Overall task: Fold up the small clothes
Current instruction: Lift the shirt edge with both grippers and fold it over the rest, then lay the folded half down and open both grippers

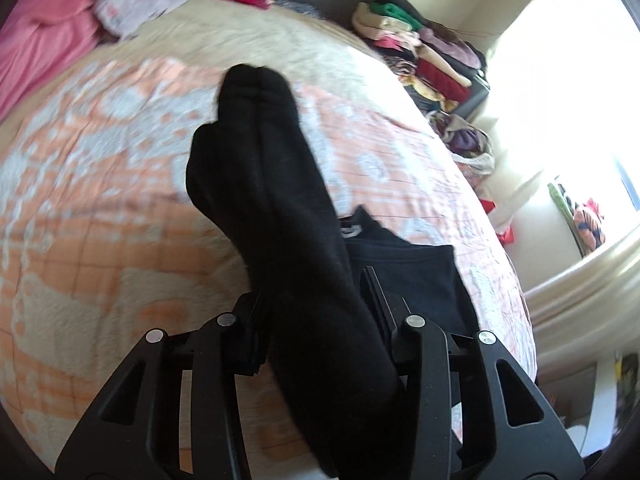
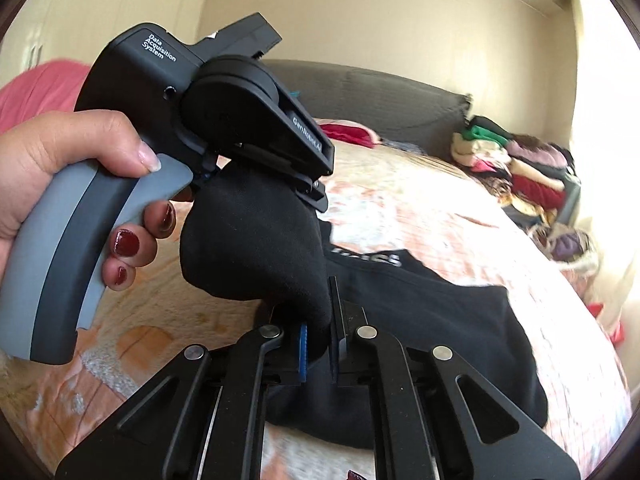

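Both grippers work over a bed covered in an orange-and-white patterned blanket. A pair of black socks is lifted off the blanket; in the left wrist view it runs up from between the left gripper fingers, toes pointing toward the head of the bed, the two toe ends side by side. The left fingers stand part-way apart with the sock body filling the gap; whether they press it cannot be told. In the right wrist view the right gripper has its blue-padded fingers narrowed onto a bulged end of the socks, pinching the fabric. The other end of that bulge goes up into the nose of the left gripper, which a hand with dark red nails holds by its grey handle. A black garment with white lettering lies flat on the blanket below the socks, near the bed's right edge. A clothes pile sits beyond that edge by the dark headboard. Pink bedding lies at the far left corner.
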The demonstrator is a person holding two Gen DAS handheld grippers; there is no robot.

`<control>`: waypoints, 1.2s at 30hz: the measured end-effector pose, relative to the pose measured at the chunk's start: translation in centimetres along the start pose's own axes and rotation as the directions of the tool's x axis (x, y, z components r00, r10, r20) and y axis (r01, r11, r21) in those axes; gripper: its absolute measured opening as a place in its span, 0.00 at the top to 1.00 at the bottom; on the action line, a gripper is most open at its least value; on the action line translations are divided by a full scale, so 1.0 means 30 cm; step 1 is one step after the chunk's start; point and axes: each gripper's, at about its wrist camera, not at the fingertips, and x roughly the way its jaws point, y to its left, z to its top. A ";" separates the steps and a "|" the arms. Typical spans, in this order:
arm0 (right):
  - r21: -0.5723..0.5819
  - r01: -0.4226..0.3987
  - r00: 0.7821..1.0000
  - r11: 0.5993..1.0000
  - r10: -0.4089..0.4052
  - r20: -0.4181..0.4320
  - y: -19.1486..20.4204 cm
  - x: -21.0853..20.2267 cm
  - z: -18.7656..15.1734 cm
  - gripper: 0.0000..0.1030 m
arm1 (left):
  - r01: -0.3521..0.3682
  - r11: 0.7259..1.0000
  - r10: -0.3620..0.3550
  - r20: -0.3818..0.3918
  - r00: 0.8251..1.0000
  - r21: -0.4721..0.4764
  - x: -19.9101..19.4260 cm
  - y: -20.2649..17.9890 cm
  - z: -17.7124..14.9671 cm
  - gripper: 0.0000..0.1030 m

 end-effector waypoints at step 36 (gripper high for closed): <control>0.761 -0.142 0.974 0.633 0.225 -0.006 -0.616 -0.015 -0.292 0.38 | -0.090 0.980 0.102 -0.061 0.993 0.178 0.225 -0.192 -0.141 0.27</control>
